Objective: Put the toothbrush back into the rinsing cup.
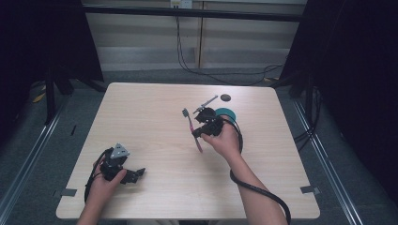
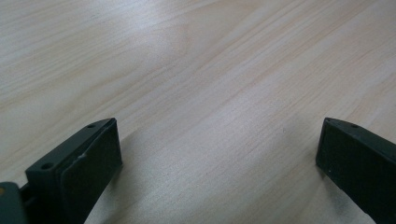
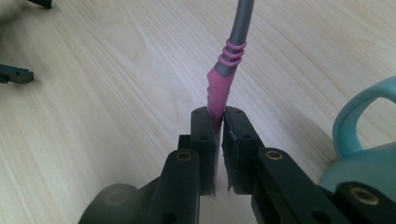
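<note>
My right gripper (image 1: 199, 133) hovers over the middle of the table, shut on a toothbrush (image 1: 191, 125). In the right gripper view its jaws (image 3: 220, 116) pinch the pink handle of the toothbrush (image 3: 225, 70), whose grey neck runs up out of frame. From the high view the brush slants, with its dark head (image 1: 185, 112) toward the far side. A teal mug (image 1: 230, 114) stands just behind that hand, and its handle (image 3: 357, 112) shows at the right. My left gripper (image 1: 136, 174) rests low at the table's near left, jaws wide apart (image 2: 219, 154) with only bare wood between them.
A small dark round disc (image 1: 225, 97) lies on the wooden table (image 1: 155, 108) beyond the mug. Black cables trail from both grippers. Dark stands and curtains flank the table, and cables run across the floor behind it.
</note>
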